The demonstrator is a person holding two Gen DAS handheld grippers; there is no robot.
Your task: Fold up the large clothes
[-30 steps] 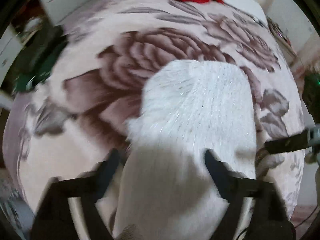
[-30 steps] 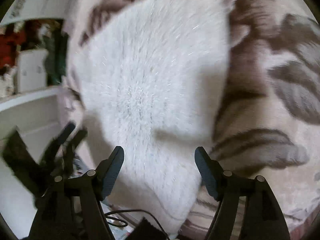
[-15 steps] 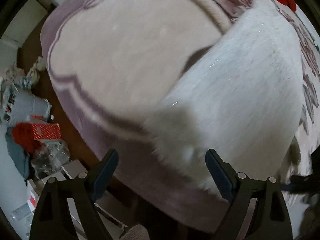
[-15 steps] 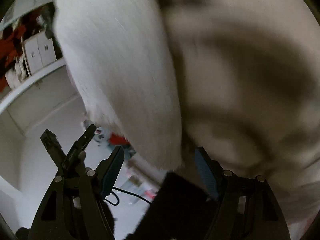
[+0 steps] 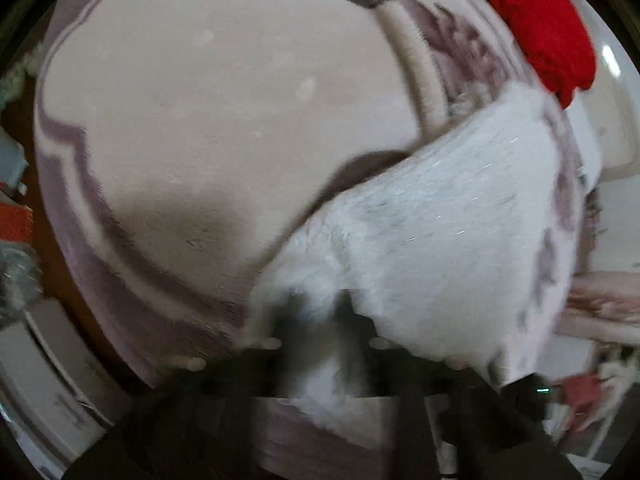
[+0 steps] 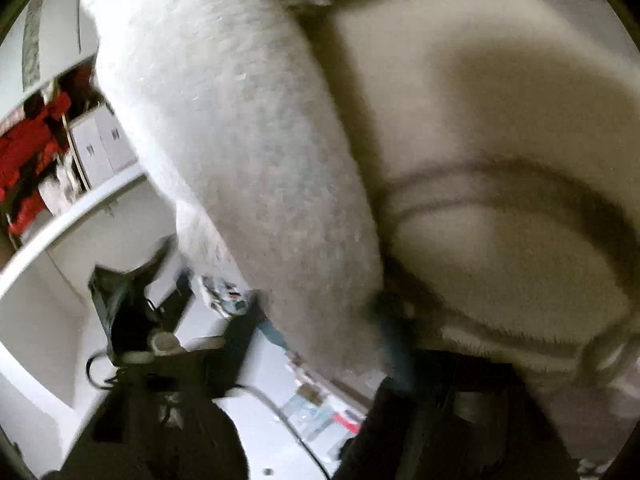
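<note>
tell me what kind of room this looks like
Probably a bedroom or a cluttered room at home: a plush floral blanket covers a bed-like surface, red cloth lies at its far end, and white shelving holds boxes.

Patterned blanket (image 5: 224,128), white fluffy garment (image 5: 440,240) atop

1. The left gripper (image 5: 320,312) is matt black all over, blurred, with dark fingers (image 5: 298,312) tinged blue at the tips.
2. Pale round screw heads (image 5: 272,344) dot its black linkage arms.
3. The right gripper (image 6: 320,308) is the same black build with blue-tinged fingers (image 6: 390,316). Its jaws are closing, with white fluffy cloth (image 6: 248,160) between them.
4. Pale screw heads (image 6: 160,340) sit on its left arm too.
5. A thin black cable (image 6: 280,412) curves beneath it.
6. In the left wrist view, a small green light (image 5: 544,390) glows on the right gripper's black body.
</note>
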